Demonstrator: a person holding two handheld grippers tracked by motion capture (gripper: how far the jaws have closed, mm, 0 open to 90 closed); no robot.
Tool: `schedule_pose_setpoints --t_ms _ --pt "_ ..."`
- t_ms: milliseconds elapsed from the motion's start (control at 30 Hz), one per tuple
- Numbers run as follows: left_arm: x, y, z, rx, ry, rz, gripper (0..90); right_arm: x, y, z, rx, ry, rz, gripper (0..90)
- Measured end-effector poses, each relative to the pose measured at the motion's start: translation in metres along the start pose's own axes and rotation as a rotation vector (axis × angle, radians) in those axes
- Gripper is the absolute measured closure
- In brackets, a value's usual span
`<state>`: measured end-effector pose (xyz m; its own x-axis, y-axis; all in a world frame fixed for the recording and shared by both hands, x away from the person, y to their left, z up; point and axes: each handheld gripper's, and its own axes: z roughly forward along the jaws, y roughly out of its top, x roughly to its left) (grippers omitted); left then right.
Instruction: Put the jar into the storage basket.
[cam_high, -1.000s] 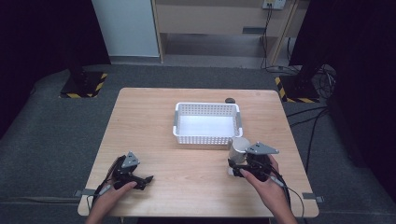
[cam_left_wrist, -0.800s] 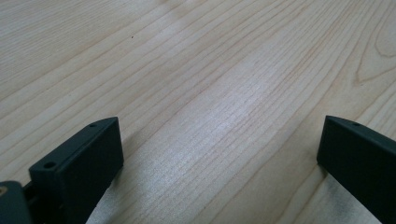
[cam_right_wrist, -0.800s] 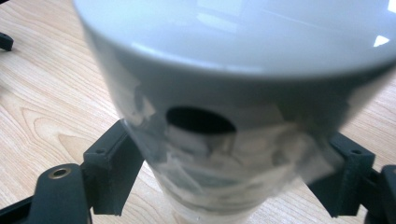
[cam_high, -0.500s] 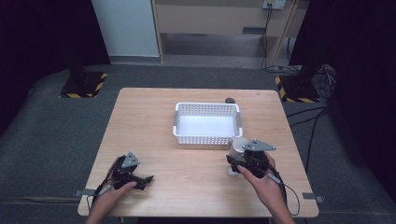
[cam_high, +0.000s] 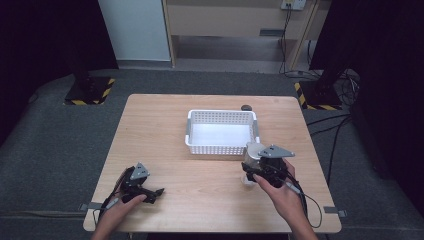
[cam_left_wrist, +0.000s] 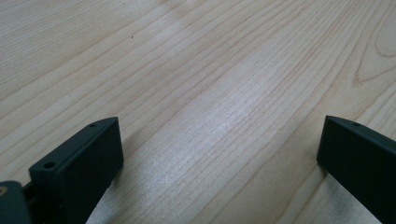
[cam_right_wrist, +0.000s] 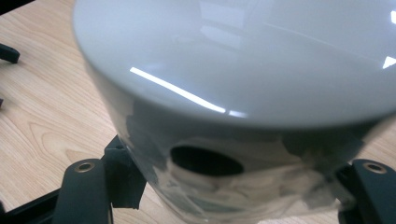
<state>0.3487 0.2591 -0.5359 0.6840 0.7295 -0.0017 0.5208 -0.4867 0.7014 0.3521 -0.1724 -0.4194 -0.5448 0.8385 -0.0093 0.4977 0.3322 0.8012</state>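
- Jaws of the left gripper (cam_high: 159, 190) stand spread wide with nothing between them, low over the pale wooden worktop (cam_high: 170, 130) at its near left corner; in the left gripper view bare wood grain lies between the two black pads.
- Right gripper (cam_high: 248, 172), a little farther in on the near right, has its jaws clamped on a clear plastic jar with a glossy white lid (cam_right_wrist: 243, 93); the jar appears upright, its base at or just above the worktop.
- White perforated plastic basket (cam_high: 189, 131) sits just beyond the jar, mid-table, with nothing in it.
- Small dark round object (cam_high: 245, 107) lies past the basket's far rim; too small to identify.
- Judging by the layout, the step in hand is carrying the grasped jar; the next move likely calls for lifting it clear of the near rim, then lowering and releasing inside.
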Motion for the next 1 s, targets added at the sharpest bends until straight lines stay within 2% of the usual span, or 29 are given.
schedule_pose_setpoints --t_ms 600,1000 --pt "0.0 0.0 0.0 0.0 0.0 0.0 0.0 -0.003 0.022 -0.009 0.006 -0.012 0.008 31.2" --pt "0.0 0.0 0.0 0.0 0.0 0.0 0.0 -0.004 0.052 -0.017 -0.004 -0.014 -0.004 31.2"
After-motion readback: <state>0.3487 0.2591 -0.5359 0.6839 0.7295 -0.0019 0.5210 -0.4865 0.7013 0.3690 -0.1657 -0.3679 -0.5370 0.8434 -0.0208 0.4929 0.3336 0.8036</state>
